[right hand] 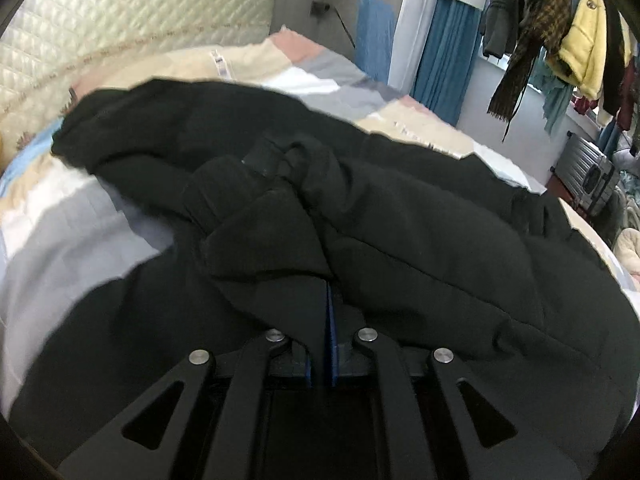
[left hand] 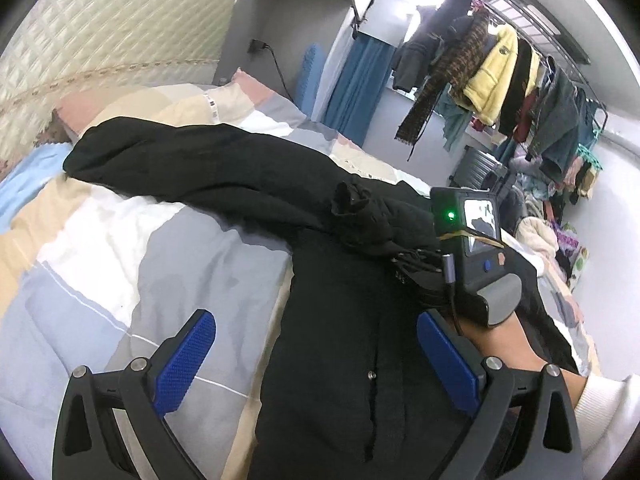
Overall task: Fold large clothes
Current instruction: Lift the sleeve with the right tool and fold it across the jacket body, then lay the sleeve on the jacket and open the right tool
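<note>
No legible text, brand or number anywhere. Marks on the white tag (left hand: 211,105) on the bed too small to read. Emblem on the yellow jacket (right hand: 588,2) too blurred.

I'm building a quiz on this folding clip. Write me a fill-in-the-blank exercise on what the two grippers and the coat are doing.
1. The coat lying on the bed is ____ in colour.
2. The left gripper has its jaws ____, holding nothing.
3. The right gripper is shut on a fold of the ____.
4. The pads on the left gripper's fingers are ____ in colour.

Missing words: black; open; coat; blue
</note>
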The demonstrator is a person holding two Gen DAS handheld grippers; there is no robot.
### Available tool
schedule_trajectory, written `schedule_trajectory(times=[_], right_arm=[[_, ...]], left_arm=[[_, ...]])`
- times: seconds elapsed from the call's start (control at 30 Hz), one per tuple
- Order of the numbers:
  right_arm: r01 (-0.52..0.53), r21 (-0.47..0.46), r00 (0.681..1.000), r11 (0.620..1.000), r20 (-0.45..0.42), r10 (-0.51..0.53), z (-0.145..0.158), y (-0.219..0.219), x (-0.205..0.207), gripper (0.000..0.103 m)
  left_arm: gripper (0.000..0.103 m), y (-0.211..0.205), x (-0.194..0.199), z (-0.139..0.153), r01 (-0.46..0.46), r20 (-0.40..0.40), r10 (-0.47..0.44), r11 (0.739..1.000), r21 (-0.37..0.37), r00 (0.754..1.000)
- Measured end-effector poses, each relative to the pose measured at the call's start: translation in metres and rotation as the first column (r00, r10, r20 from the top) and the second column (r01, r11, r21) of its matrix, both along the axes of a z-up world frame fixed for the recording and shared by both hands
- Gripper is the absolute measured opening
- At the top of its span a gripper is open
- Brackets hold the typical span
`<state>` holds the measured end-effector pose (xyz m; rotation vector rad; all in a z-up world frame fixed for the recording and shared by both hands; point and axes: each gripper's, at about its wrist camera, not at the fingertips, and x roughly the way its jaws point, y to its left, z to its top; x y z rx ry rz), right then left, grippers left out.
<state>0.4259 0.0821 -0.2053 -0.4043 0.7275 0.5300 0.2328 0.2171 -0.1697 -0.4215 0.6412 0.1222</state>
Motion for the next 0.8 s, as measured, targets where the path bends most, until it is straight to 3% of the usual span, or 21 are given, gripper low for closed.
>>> schedule_trajectory(times=[0.1,0.2,0.23,0.27,0.3,0.33,0.37,0.8], right_arm=[[-0.002,0.031,1.000,1.000,-0.028,0.003,0.004,-0.005,0.004,0.010],[0.001,0.109,0.996,0.994,-0.085,0.008,0.015,-0.015,0.002,0.022],[0.000,0.120,0.995,0.993,-0.100,0.012,0.017,-0.017,0.000,0.029],[-0.007,0.121,0.994,0.993,-0.110,0.021,0.016,-0.016,-0.003,0.048],[-0.028,0.124,0.992,0.992,-0.120,0.043,0.021,-0.017,-0.009,0.056],[-0.041,0.133,0.992,0.990,-0.111,0.056,0.025,-0.018,-0.016,0.070],[-0.050,0.153,0.993,0.987,-0.099,0.066,0.032,-0.019,-0.022,0.075],[0.054,0.268,0.997,0.962,0.044,-0.069,0.108,-0.101,-0.087,0.075]], left_arm=[[0.102,-0.001,0.003,-0.004,0.002,-0.010,-0.002,1.000,-0.003,1.000],[0.102,-0.004,0.006,-0.010,0.005,-0.038,-0.005,1.000,0.002,0.999],[0.102,-0.005,0.006,-0.010,0.003,-0.041,-0.003,1.000,0.003,0.999],[0.102,-0.005,0.004,-0.009,0.004,-0.038,-0.003,1.000,0.002,0.999],[0.102,-0.007,0.002,-0.007,0.006,-0.033,-0.006,1.000,0.007,0.999],[0.102,-0.008,-0.001,-0.005,0.006,-0.028,-0.005,1.000,0.016,1.000],[0.102,-0.008,-0.003,-0.003,0.006,-0.024,-0.005,1.000,0.021,1.000],[0.102,-0.042,-0.024,0.025,0.030,0.060,-0.037,0.992,0.121,0.997]])
